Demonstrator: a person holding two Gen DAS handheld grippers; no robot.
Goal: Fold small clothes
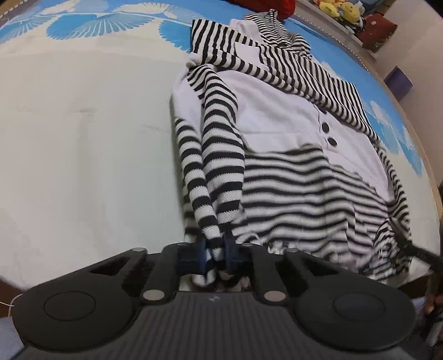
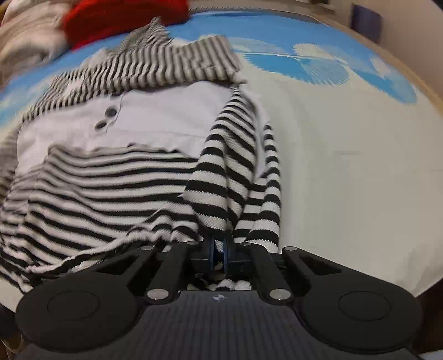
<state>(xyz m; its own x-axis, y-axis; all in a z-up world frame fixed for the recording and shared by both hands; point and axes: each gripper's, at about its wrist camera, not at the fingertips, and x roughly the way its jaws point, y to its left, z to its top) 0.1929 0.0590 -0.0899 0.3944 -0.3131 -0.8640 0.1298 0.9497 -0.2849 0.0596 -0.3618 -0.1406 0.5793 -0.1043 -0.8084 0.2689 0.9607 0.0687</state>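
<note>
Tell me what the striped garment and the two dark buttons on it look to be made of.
Striped garment: apparently knitted cotton-like fabric, matte; a ribbed weave shows on the sleeve near the left gripper, and it drapes softly. Buttons: probably plastic, dark and smooth with a slight sheen; too small to be sure.

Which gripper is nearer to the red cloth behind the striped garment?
Right, probably. The red cloth looks larger from the right gripper, ahead and to its left. From the left gripper it is small, far ahead, slightly right. Both hold the striped garment.
</note>
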